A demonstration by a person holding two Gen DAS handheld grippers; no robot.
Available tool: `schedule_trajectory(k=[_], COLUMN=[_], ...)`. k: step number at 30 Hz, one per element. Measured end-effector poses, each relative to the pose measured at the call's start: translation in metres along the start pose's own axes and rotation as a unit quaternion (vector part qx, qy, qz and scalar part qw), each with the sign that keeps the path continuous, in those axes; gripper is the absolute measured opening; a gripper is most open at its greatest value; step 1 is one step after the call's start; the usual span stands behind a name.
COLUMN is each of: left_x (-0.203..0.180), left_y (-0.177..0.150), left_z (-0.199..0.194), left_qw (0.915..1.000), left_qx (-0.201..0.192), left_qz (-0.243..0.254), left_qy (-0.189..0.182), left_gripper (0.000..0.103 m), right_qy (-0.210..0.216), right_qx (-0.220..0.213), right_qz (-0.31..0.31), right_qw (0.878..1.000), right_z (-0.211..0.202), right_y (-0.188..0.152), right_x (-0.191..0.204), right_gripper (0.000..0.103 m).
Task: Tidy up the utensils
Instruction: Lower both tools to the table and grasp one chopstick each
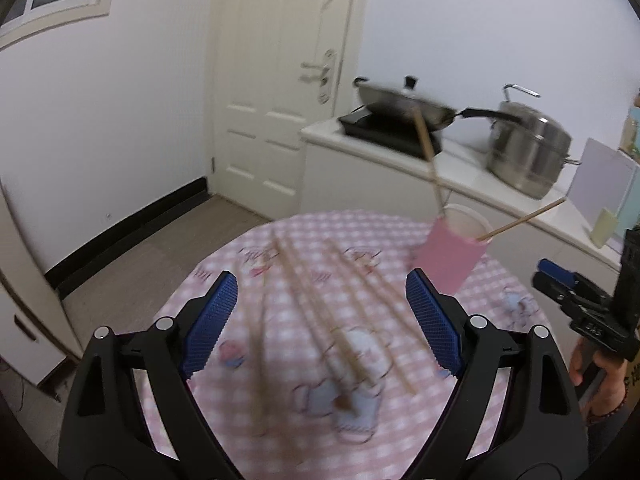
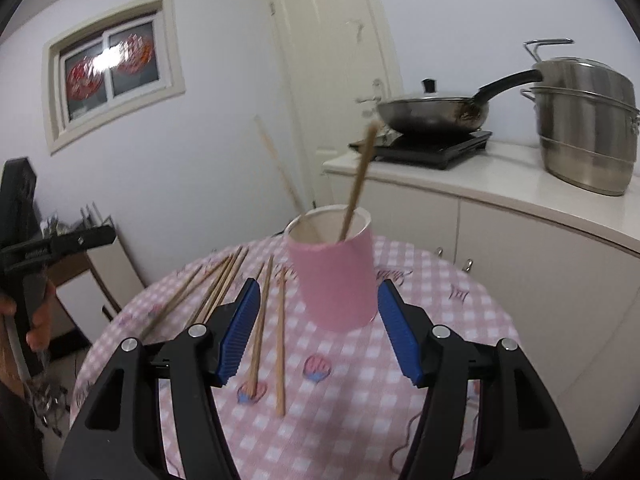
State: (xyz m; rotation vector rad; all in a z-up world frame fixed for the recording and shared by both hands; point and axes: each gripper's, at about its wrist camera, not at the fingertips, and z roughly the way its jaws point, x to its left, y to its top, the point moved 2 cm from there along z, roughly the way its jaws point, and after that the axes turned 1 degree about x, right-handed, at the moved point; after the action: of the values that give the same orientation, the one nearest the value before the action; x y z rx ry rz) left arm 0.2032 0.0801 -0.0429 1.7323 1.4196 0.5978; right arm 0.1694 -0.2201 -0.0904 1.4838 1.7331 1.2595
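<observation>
Two chopsticks in cup: standing in the pink paper cup [image 2: 334,276]; in right wrist view one stick [image 2: 358,184] leans up and slightly right out of the rim, the other [image 2: 280,168] blurred, leaning up and left.
Same pair, left wrist view: one stick [image 1: 430,160] rises up-left from the cup [image 1: 450,258], the other [image 1: 524,218] juts out to the right, near level.
Cup position: upright on the far part of the round table [image 2: 360,400], pink checked cloth; mouth open upward.
Cup versus right gripper [image 2: 318,332]: seen between the two blue pads, both pads apart from its wall; jaws parted, nothing clamped.
Loose chopsticks, right wrist view: one pair [image 2: 270,332] flat on cloth just left of the cup, long axes running near to far, far ends tilted slightly toward the cup; a further bundle [image 2: 208,292] to the left, fanned, far ends angled right.
Loose chopsticks, left wrist view [image 1: 320,308]: heavily blurred, lying flat, long axes running from near right to far left; exact count unreadable.
Left gripper [image 1: 322,328]: jaws spread wide, empty, poised above the loose sticks; pads clear of everything.
Person's hand [image 2: 38,320]: on the left gripper's handle.
Background: wok [image 2: 434,110] and steel pot [image 2: 586,128] on the counter.
</observation>
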Motion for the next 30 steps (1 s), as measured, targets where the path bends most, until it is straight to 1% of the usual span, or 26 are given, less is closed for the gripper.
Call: schedule_trajectory(k=[3,10,12,18,20,23,24,26,30], left_x=[0.013,0.041,0.051,0.072,0.078,0.087,0.089,0.089,0.088], left_y=[-0.009,-0.024,-0.027,-0.034,-0.035,-0.036,-0.035,-0.034,-0.031], left_z=[0.008,0.036,0.047,0.081,0.093,0.112,0.117,0.124,0.138], left_qw=[0.9997,0.996,0.9934,0.9857,0.9821,0.9768,0.9759,0.9747,0.9724], left_qx=[0.017,0.068,0.083,0.126,0.141,0.16,0.163,0.168,0.182], left_qz=[-0.008,-0.054,-0.077,-0.104,-0.117,-0.135,-0.138,-0.141,-0.138], left_qy=[0.015,0.021,0.022,0.043,0.043,0.044,0.046,0.044,0.047], left_gripper=[0.085,0.085,0.085,0.084,0.076,0.073,0.072,0.063,0.054], right_qy=[0.006,0.034,0.042,0.06,0.064,0.067,0.066,0.065,0.059], right_qx=[0.012,0.035,0.043,0.064,0.071,0.084,0.089,0.094,0.106], right_qz=[-0.02,-0.059,-0.07,-0.096,-0.101,-0.108,-0.113,-0.119,-0.128], right_qw=[1.0,0.997,0.996,0.992,0.99,0.988,0.987,0.986,0.984], right_z=[0.004,0.021,0.029,0.055,0.065,0.079,0.084,0.09,0.102], right_y=[-0.008,-0.014,-0.015,-0.015,-0.014,-0.013,-0.013,-0.012,-0.01], right_x=[0.015,0.049,0.059,0.087,0.092,0.101,0.104,0.107,0.111], right_gripper=[0.058,0.058,0.058,0.058,0.058,0.058,0.058,0.058,0.058])
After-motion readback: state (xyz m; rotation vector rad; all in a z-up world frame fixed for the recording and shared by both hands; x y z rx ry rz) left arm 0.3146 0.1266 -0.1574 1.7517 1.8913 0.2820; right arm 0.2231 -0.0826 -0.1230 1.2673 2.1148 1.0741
